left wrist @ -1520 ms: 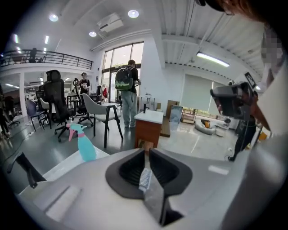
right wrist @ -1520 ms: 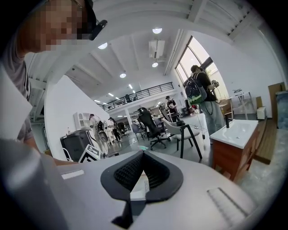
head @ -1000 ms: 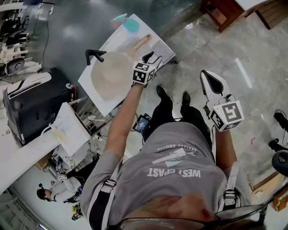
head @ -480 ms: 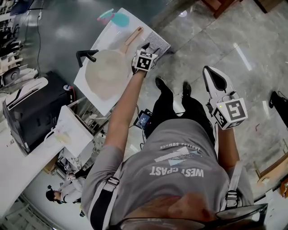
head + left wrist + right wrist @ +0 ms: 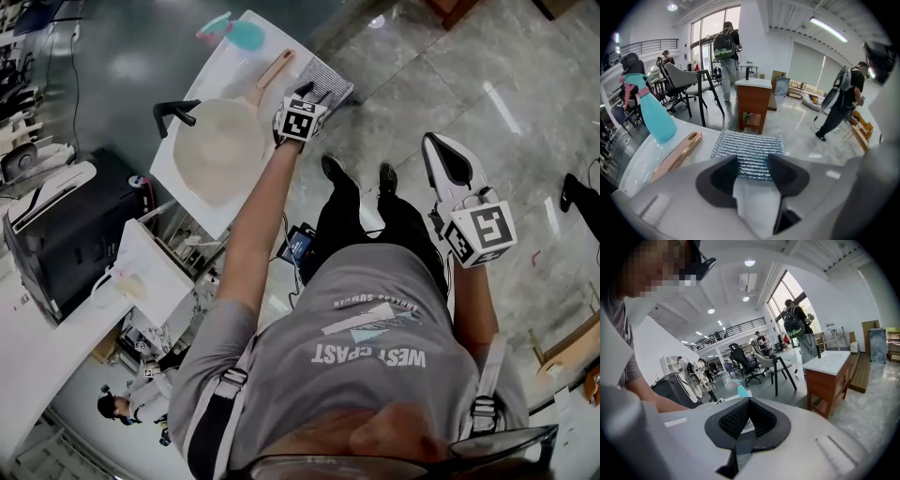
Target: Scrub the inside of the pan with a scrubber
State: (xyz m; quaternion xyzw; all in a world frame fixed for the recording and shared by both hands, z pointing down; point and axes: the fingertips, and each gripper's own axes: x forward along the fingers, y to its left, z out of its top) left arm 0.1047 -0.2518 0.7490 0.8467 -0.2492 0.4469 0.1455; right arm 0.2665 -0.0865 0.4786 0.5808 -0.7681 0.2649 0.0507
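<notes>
Two grippers: the left gripper (image 5: 752, 161) gapes over the scrubber (image 5: 749, 147) near the pan (image 5: 216, 150); the right gripper (image 5: 749, 401), closed and empty, hangs well apart from the pan.

Shirt (image 5: 375, 323): "WEST COAST", upside-dn

White table (image 5: 223, 77) with pan (image 5: 218, 152), scrubber (image 5: 749, 147), spray bottle (image 5: 652, 116), wooden handle (image 5: 677, 154)

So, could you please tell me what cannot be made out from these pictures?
Scrubber: left gripper view, near edge hidden behind the open left claw; contact unclear.
Pan: head view, inside washed out and small; dirt cannot be told.
Table: right gripper view, mostly hidden behind the shut right claw.
</notes>
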